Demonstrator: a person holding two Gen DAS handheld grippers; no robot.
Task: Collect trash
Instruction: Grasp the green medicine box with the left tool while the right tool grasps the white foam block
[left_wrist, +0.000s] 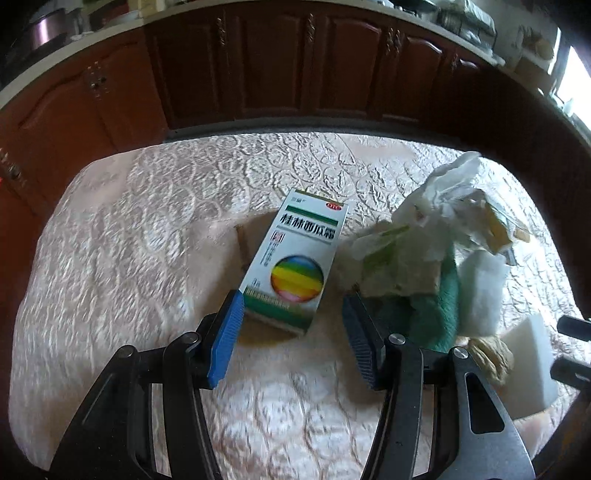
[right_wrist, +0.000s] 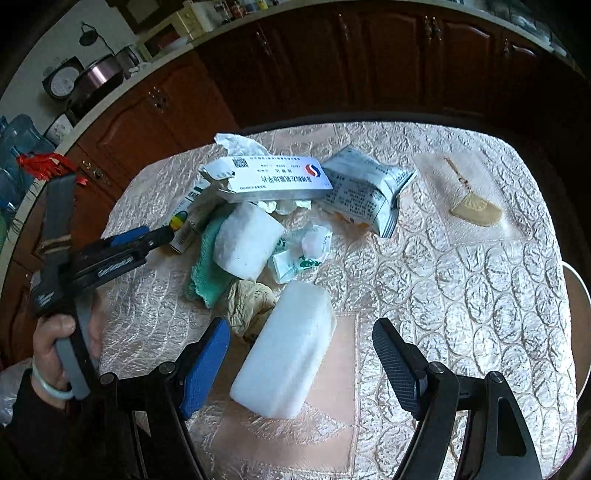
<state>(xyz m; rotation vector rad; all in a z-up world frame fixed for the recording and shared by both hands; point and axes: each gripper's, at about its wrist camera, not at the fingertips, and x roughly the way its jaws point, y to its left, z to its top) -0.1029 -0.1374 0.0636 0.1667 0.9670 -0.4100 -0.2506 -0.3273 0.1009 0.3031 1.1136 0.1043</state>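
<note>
A white-and-green medicine box (left_wrist: 295, 258) with a rainbow disc lies on the pink quilted table cover (left_wrist: 129, 240). Its near end sits between the blue pads of my left gripper (left_wrist: 293, 321), which is open, with a gap on the right side. In the right wrist view a white foam block (right_wrist: 288, 354) lies between the fingers of my right gripper (right_wrist: 301, 350), also open and clear of it on both sides. A hand (right_wrist: 55, 343) holds the left gripper (right_wrist: 168, 236) beside the rainbow box (right_wrist: 181, 221).
The trash pile holds a second foam block (right_wrist: 245, 243), green cloth (right_wrist: 207, 273), crumpled beige paper (right_wrist: 247, 302), a long white carton (right_wrist: 269, 181), a silver packet (right_wrist: 365, 195) and tissue (left_wrist: 447, 192). A beige wedge (right_wrist: 476, 210) lies far right. Brown cabinets (left_wrist: 277, 66) stand behind the table.
</note>
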